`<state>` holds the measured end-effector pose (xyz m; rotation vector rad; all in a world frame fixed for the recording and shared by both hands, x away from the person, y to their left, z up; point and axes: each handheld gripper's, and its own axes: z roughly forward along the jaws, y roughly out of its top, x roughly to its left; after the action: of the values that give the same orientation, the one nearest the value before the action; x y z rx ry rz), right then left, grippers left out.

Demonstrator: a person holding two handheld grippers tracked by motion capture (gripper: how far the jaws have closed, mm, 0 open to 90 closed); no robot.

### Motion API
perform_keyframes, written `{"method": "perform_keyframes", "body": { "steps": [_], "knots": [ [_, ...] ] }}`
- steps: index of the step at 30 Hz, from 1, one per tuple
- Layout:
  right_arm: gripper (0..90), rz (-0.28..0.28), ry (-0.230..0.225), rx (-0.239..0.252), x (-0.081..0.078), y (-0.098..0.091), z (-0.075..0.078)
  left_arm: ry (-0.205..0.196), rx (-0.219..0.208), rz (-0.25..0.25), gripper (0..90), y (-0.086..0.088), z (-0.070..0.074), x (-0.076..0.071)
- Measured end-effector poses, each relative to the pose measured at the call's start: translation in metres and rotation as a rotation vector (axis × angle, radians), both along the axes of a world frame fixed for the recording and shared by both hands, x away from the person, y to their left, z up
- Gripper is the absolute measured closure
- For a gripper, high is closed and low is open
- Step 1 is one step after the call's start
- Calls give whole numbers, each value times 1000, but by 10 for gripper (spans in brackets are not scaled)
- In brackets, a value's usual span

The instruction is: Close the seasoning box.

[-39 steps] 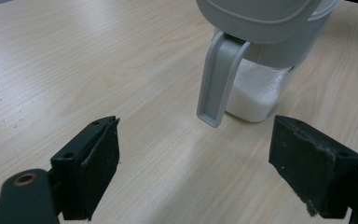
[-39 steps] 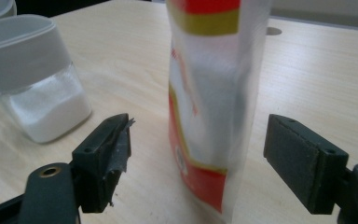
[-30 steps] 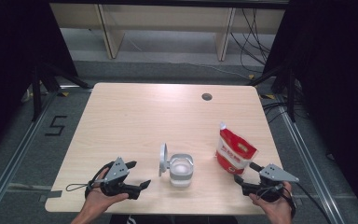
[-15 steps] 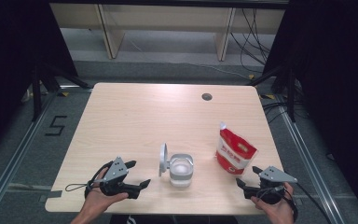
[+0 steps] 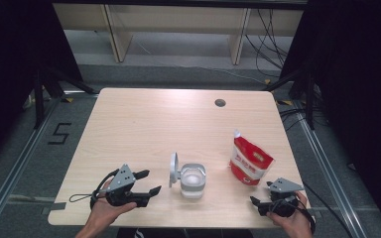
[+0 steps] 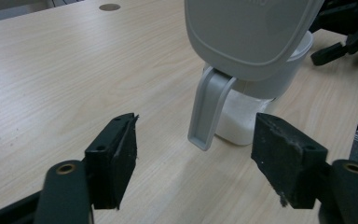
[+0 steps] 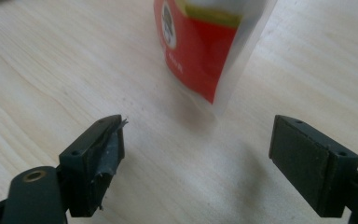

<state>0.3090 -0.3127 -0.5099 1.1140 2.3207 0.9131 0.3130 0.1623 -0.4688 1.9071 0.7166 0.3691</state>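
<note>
A clear plastic container point(image 5: 192, 179) with white contents stands near the table's front middle, and its grey lid point(image 5: 172, 168) is swung open and upright on its left. My left gripper point(image 5: 150, 182) lies left of it, open. Its jaws have just been closing with nothing between them. In the left gripper view the lid point(image 6: 247, 28) and its latch tab point(image 6: 209, 112) stand just beyond my left gripper point(image 6: 196, 163). A red and white pouch point(image 5: 249, 161) stands to the right. My right gripper point(image 5: 261, 192) rests in front of it, open. The pouch point(image 7: 200, 51) is ahead of my right gripper point(image 7: 198, 158).
The light wooden table point(image 5: 154, 129) has a round cable hole point(image 5: 220, 103) near its far right edge. Both hands rest at the table's front edge. Dark curtains, floor rails and cables surround the table.
My left gripper's jaws stand a little narrower than before. The right hand has slid slightly toward the table's near edge. Container and pouch have not moved.
</note>
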Motion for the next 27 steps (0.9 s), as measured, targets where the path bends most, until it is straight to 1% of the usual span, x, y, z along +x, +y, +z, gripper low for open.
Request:
{"method": "perform_keyframes", "body": {
  "steps": [1, 2, 3, 4, 5, 6, 7, 8, 9, 10, 11, 12, 13, 14, 15, 16, 17, 18, 19, 20, 24, 25, 26, 27],
  "knots": [
    [190, 0, 0, 0, 0, 0, 0, 7, -6, 6, 329, -1, 1, -1],
    [174, -10, 21, 3, 1, 0, -2, 8, -16, 5, 356, -2, 1, -1],
    [165, -5, 19, 8, 4, -3, -3, -9, -7, -6, 384, -2, 2, -1],
    [165, -16, 25, 28, 4, -3, -4, -16, 2, -6, 408, -2, 4, -1],
    [163, -31, 40, 46, 5, -5, -5, -9, -18, -8, 447, -3, 5, -1],
    [158, -32, 46, 52, 6, -6, -5, -9, -18, -8, 462, -3, 5, -1],
    [147, -18, 41, 61, 8, -8, -7, -13, -20, 0, 492, -4, 7, -1],
    [146, -32, 60, 81, 7, -8, -7, -12, -29, -4, 511, -5, 8, 0],
    [147, -16, 28, 69, 8, -10, -8, -36, -23, -29, 539, -5, 9, 2],
    [147, -16, 28, 69, 8, -10, -8, -36, -23, -29, 567, -5, 9, 2],
    [145, -34, 43, 79, 7, -9, -7, -26, -34, -17, 591, -8, 11, 1],
    [145, -34, 43, 79, 7, -9, -7, -26, -34, -17, 608, -8, 11, 1],
    [145, -18, 32, 77, 8, -10, -8, -50, -17, -41, 630, -10, 14, 4],
    [145, -18, 32, 77, 8, -10, -8, -50, -17, -41, 646, -10, 14, 4],
    [143, -18, 33, 76, 8, -10, -8, -44, -28, -43, 669, -13, 15, 4],
    [143, -18, 33, 76, 8, -10, -8, -62, -6, -50, 669, -14, 17, 5],
    [143, -15, 32, 76, 9, -10, -8, -55, -19, -47, 707, -17, 19, 6],
    [143, -18, 34, 77, 9, -10, -8, -55, -19, -47, 718, -17, 19, 6],
    [143, -19, 34, 78, 9, -10, -8, -71, 0, -60, 734, -20, 21, 8],
    [143, -17, 34, 77, 9, -10, -8, -71, 9, -54, 749, -21, 22, 8],
    [143, -13, 31, 74, 9, -11, -8, -67, 7, -57, 832, -23, 23, 11],
    [143, -17, 35, 77, 9, -10, -8, -51, -23, -57, 852, -25, 23, 12],
    [143, -19, 34, 78, 9, -10, -8, -51, -23, -57, 861, -25, 23, 12],
    [143, -17, 34, 77, 9, -10, -8, -68, -9, -64, 874, -25, 25, 13]
  ]
}}
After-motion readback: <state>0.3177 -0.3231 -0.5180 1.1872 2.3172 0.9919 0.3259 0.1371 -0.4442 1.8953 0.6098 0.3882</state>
